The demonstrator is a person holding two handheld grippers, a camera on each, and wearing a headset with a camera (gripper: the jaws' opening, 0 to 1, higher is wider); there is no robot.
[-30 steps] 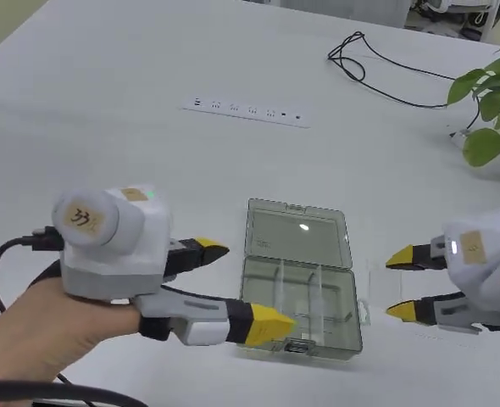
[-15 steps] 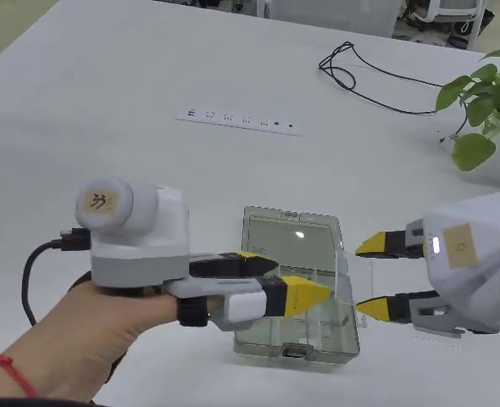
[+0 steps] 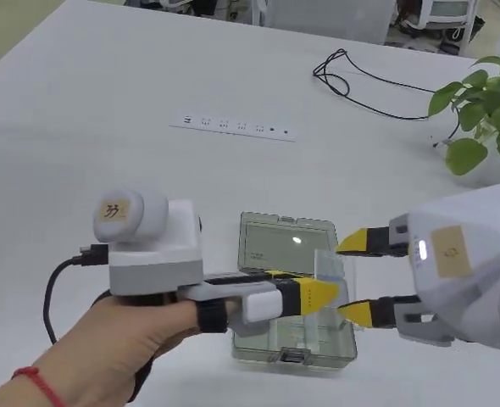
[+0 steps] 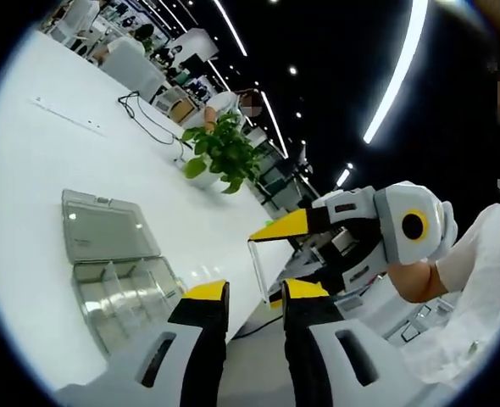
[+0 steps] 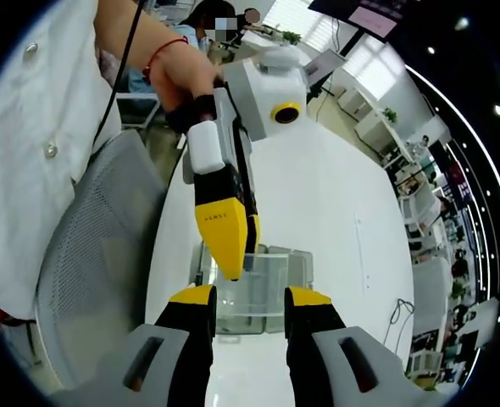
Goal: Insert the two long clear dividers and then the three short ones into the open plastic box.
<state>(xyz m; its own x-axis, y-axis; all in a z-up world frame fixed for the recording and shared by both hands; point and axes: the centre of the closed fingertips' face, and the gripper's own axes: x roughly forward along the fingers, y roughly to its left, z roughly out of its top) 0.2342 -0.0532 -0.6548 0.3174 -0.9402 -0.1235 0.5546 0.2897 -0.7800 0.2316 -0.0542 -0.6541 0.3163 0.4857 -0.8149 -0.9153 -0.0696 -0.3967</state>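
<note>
Right gripper (image 3: 353, 278) holds a clear divider (image 3: 329, 264) between wide-set jaws over the open box (image 3: 326, 356) on the table (image 3: 106, 127), while left gripper (image 3: 313, 287), jaws narrow, meets its edge, grip unclear.

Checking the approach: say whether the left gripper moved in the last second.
Yes. The left gripper went rightward, from the plastic box's front-left corner to over its right half.

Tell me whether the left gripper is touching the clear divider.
Cannot tell. In the right gripper view the left gripper's yellow tips overlap the clear divider's edge, so contact or a gap is hidden; the head view is equally unclear.
</note>
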